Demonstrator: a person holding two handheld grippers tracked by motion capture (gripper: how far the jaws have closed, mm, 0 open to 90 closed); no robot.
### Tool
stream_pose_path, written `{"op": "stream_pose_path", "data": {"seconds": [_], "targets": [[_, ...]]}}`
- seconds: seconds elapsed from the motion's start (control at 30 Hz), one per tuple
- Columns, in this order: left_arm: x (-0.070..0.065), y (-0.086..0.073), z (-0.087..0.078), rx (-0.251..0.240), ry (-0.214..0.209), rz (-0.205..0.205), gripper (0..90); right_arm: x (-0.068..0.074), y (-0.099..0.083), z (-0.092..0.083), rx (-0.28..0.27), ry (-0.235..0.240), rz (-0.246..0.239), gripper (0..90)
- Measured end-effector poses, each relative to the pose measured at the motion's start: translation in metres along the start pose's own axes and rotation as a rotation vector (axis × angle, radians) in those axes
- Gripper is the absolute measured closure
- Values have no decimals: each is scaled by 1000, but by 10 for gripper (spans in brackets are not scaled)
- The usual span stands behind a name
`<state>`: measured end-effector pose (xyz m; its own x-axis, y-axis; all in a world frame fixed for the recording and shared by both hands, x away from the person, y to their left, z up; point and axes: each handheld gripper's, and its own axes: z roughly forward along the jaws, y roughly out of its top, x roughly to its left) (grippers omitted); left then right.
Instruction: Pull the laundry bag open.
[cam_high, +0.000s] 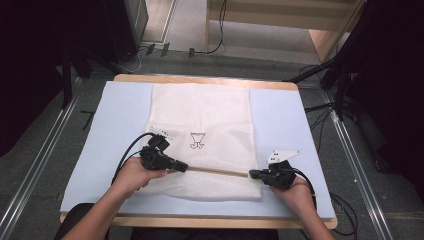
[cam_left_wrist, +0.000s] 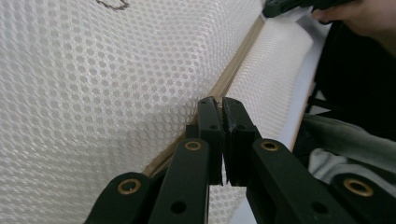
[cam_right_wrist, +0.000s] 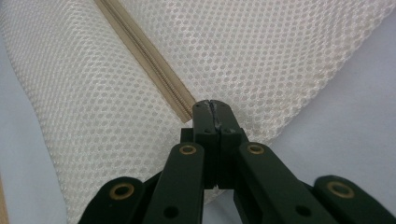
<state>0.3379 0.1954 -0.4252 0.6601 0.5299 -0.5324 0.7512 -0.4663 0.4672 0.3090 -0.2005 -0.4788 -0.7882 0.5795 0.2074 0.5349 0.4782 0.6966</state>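
A white mesh laundry bag (cam_high: 200, 145) lies flat on a pale blue mat (cam_high: 285, 125) covering a wooden table, reaching from the far edge almost to the near edge. A beige zipper (cam_high: 217, 171) runs across the bag near its near end. The left gripper (cam_high: 181, 166) sits at the zipper's left end, jaws pressed almost together with a thin gap; whether they pinch the slider cannot be told, as the tips cover it. The right gripper (cam_high: 254, 174) sits at the bag's right edge, jaws shut on the mesh at the zipper's end (cam_right_wrist: 189, 105). This looks like working the zipper. To do it well, the right gripper should anchor the end firmly and keep the tape taut, while the left travels straight along the zipper line, low to the mat, without lifting or bunching the mesh
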Motion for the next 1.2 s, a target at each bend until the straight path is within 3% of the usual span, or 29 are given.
{"op": "stream_pose_path", "data": {"seconds": [0.03, 0.13, 0.17, 0.2, 0.23, 0.6, 0.63, 0.8, 0.83, 1.2], "targets": [[1, -1, 0, 5, -15, -4, 889, 0, 0, 0, 0, 0, -1, 900], [0, -1, -3, 11, -6, 13, 888, -1, 0, 0, 0, 2, -3, 900], [0, -1, -4, 6, 15, 20, 888, 0, 0, 0, 1, 2, -4, 900], [0, -2, -6, 11, -7, 12, 889, -1, 0, 0, 1, 1, -8, 900], [0, -3, -7, 11, 17, 20, 889, 0, 0, 0, 0, 2, -8, 900], [7, -8, -13, 8, 10, -18, 889, 2, 1, 0, 7, -9, 0, 900], [7, -8, -14, 2, 44, -18, 889, 2, 1, 0, 10, -12, -2, 900], [24, -18, -32, -22, 75, -85, 890, 1, 2, 0, 9, -12, -3, 900], [26, -20, -35, -23, 56, -103, 890, 1, 2, 0, 9, -10, -2, 900], [32, -28, -44, -23, 74, -102, 889, 1, 2, 0, 15, -7, -4, 900]]}}
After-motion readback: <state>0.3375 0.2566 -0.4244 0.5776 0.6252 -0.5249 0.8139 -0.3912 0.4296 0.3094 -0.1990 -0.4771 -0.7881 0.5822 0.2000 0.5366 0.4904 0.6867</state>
